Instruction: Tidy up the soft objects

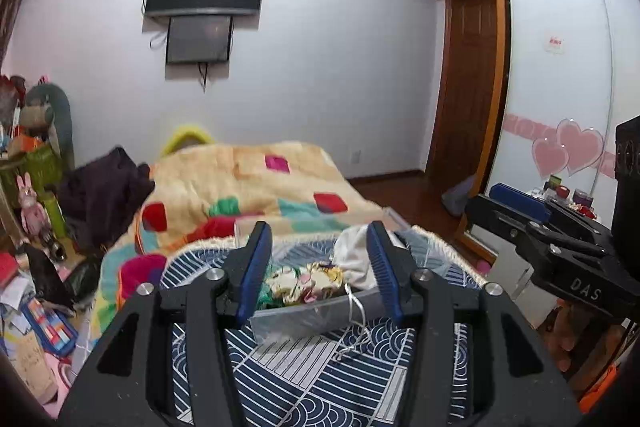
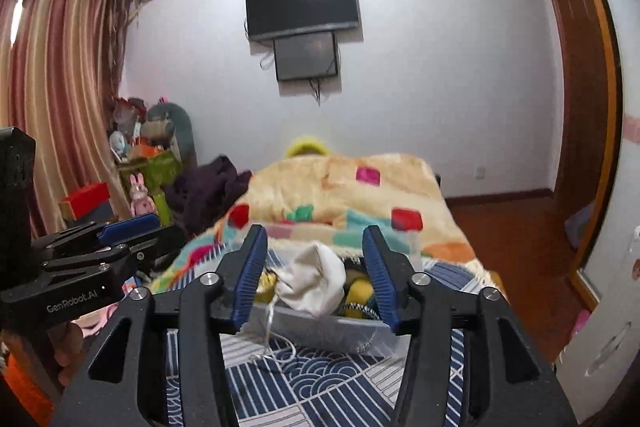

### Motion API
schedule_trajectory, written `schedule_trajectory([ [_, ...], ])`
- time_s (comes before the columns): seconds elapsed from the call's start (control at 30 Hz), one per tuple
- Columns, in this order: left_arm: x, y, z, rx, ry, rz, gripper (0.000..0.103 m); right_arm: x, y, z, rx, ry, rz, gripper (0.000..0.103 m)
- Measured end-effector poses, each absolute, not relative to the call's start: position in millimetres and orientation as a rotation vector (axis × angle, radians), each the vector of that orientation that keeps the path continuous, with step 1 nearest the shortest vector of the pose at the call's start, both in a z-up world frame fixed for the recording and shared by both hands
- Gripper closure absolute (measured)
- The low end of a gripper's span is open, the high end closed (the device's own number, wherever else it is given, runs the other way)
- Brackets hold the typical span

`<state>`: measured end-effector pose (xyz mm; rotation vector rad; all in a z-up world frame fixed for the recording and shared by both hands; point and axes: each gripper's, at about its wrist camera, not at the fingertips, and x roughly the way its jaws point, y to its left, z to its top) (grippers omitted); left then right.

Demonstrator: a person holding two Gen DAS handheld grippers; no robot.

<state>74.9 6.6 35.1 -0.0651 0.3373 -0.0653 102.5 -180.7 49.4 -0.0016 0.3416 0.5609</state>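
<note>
A clear plastic bin (image 1: 304,321) (image 2: 340,331) sits on a navy patterned cloth (image 1: 320,379) (image 2: 304,387) on the bed. It holds a white drawstring pouch (image 1: 356,259) (image 2: 316,279), a printed fabric piece (image 1: 304,281) and yellow soft items (image 2: 358,293). The pouch's cord (image 1: 358,331) (image 2: 276,343) hangs over the bin's front wall onto the cloth. My left gripper (image 1: 318,273) is open and empty just in front of the bin. My right gripper (image 2: 316,275) is open and empty, also facing the bin; it shows at the right in the left wrist view (image 1: 560,239).
A colourful patchwork blanket (image 1: 248,195) (image 2: 352,187) covers the bed beyond the bin, with dark clothing (image 1: 104,195) (image 2: 208,191) at its left. Cluttered shelves and toys (image 1: 32,187) stand at the left. A wardrobe (image 1: 560,67) and nightstand lie at the right.
</note>
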Motion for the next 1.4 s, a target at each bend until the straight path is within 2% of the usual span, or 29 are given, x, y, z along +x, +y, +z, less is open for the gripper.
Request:
schedule_trajectory([
  [0.03, 70, 6, 38, -0.061, 0.323, -0.062, 0.044, 99, -182, 53, 0.004, 0.329, 0.563, 0.046],
  [0.1, 61, 3, 44, -0.053, 0.296, -0.054, 0.035, 93, -184, 59, 0.018, 0.302, 0.56, 0.031],
  [0.2, 50, 0, 51, -0.042, 0.269, -0.054, 0.03, 86, -186, 65, 0.022, 0.276, 0.556, 0.025],
  [0.27, 43, -1, 55, -0.046, 0.256, -0.057, 0.018, 82, -187, 69, 0.024, 0.261, 0.55, 0.02],
  [0.37, 34, -3, 59, -0.047, 0.236, -0.052, 0.009, 77, -188, 72, 0.027, 0.243, 0.545, 0.018],
  [0.43, 29, -4, 61, -0.042, 0.219, -0.039, 0.005, 76, -189, 73, 0.028, 0.233, 0.539, 0.012],
  [0.47, 27, -5, 62, -0.04, 0.214, -0.036, 0.001, 71, -190, 71, 0.029, 0.226, 0.531, 0.003],
  [0.5, 25, -6, 62, -0.038, 0.21, -0.034, 0.0, 68, -191, 71, 0.031, 0.214, 0.521, 0.0],
  [1.4, 25, -2, 56, -0.055, 0.234, -0.018, 0.0, 60, -201, 66, 0.05, 0.209, 0.497, 0.0],
])
